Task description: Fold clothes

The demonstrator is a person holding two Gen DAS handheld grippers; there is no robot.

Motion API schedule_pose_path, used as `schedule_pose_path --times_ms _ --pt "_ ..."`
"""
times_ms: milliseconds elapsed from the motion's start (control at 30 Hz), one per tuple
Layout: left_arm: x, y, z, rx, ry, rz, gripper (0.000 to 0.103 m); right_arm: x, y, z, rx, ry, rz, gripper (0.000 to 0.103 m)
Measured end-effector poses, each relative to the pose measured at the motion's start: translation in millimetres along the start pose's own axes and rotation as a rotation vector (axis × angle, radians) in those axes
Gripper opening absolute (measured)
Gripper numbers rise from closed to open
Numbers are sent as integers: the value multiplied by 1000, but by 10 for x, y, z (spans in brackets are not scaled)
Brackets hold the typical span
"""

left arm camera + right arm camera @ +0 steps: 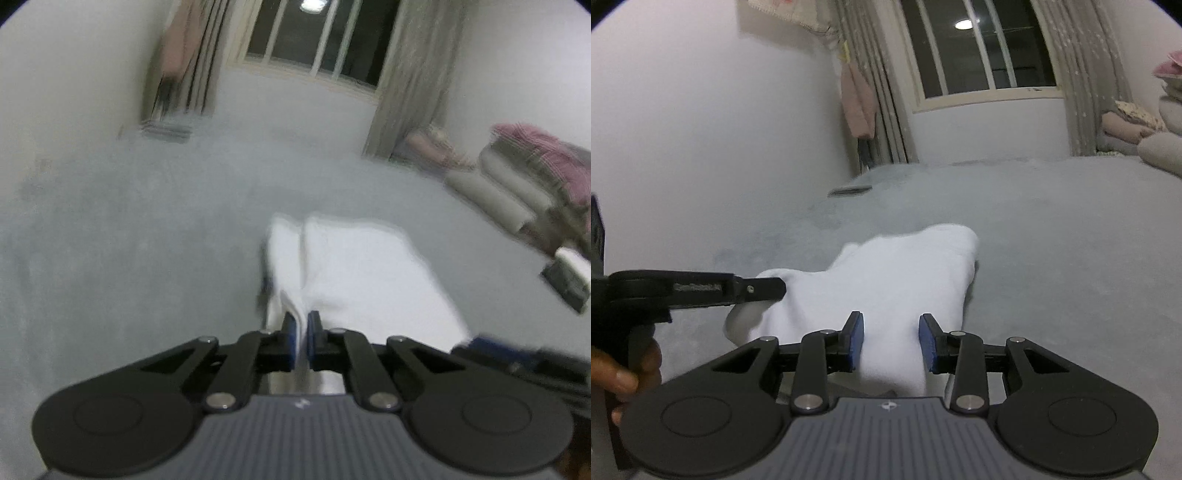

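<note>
A big grey bed (1052, 229) fills the room, and it gives a soft, flat place to fold on. On it lies the white cloth (897, 266), bunched up and partly lifted near the two tools. The left tool (300, 328) is clenched on a thin edge of the white cloth, so that side can be lifted or pulled over. The right tool (891, 341) has its blue pads (857, 341) on both sides of a thick fold of cloth. They look like they are squeezing it, so this side will not slip. A hand (620, 373) holds the left tool's handle. I think a fold is starting.
</note>
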State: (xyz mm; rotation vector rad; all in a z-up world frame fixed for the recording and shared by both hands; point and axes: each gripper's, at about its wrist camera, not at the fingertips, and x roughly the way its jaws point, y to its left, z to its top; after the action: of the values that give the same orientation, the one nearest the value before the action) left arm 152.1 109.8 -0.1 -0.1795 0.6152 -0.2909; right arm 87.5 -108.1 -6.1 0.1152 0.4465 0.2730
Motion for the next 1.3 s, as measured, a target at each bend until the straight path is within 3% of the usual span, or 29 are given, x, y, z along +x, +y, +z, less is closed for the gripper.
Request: schedule_pose_path --times_ms 133,267,367,533,633,733,867,967,1033,1100,1133,1200,1267,1300 --pt "-61 8 -16 2 -21 2 6 41 119 -13 -79 19 -39 35" --pt "-142 83 -3 -37 -8 0 13 -49 -7 33 -29 -24 20 35" --pt "-140 105 -35 -23 -3 25 23 -113 -95 71 40 -38 69 35" --pt "-78 149 -124 -34 -8 74 51 -37 11 11 -43 1 16 41" --pt "-60 256 -155 -90 -15 42 54 -32 -74 19 2 6 27 45" --pt "-38 304 -174 -115 -19 28 56 -5 -184 22 63 27 32 53" --pt "-22 276 -203 -98 -31 41 56 19 -258 10 109 44 47 57" --pt "-13 293 -219 -107 -38 37 57 31 -417 -2 216 54 69 69" --pt "-3 300 -220 -112 -39 36 57 45 -504 -19 271 68 84 71" --pt "8 290 -221 -107 -39 41 57 78 -516 -47 294 93 114 69" --pt "18 290 -221 -107 -39 41 56 91 -493 -56 288 103 126 59" --pt "34 291 -215 -110 -38 38 55 100 -436 -63 261 114 124 55" --pt "27 301 -215 -109 -40 26 49 79 -428 -57 263 106 124 51" --pt "24 308 -217 -109 -41 11 41 69 -425 -54 264 102 124 50"
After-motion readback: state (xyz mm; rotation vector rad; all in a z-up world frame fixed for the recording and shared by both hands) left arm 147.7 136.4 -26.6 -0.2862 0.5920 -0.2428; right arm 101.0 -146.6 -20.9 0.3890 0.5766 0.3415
